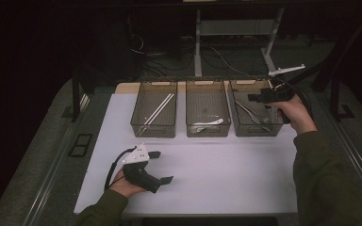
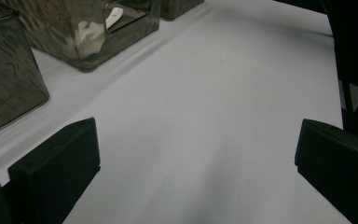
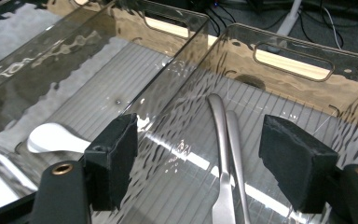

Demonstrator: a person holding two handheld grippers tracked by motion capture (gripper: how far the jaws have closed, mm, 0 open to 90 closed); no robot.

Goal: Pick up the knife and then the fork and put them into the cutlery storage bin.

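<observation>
Up at the far right of the tabletop [image 1: 193, 155], the right gripper [image 1: 260, 97] hangs over the right-hand clear bin [image 1: 256, 128], its fingers [image 3: 116, 154] spread apart with nothing between them. Seen from the right gripper view, two metal utensils [image 3: 223, 154] lie side by side on the ribbed floor of that bin, below and between the fingers, not touched by either pad. The middle bin [image 1: 208, 127] just beside it holds a white spoon [image 3: 51, 138] near its front wall. The left-hand bin [image 1: 153, 127] contains white chopsticks [image 1: 159, 108] lying slanted along its length.

The left gripper [image 1: 165, 165] rests low near the front left of the tabletop, held by the person's left hand [image 1: 125, 181], well apart from the bins. Its fingers [image 2: 60, 163] stand wide open over bare white surface, gripping nothing. In the left gripper view the corner of the middle bin with the white spoon shows at the upper left
</observation>
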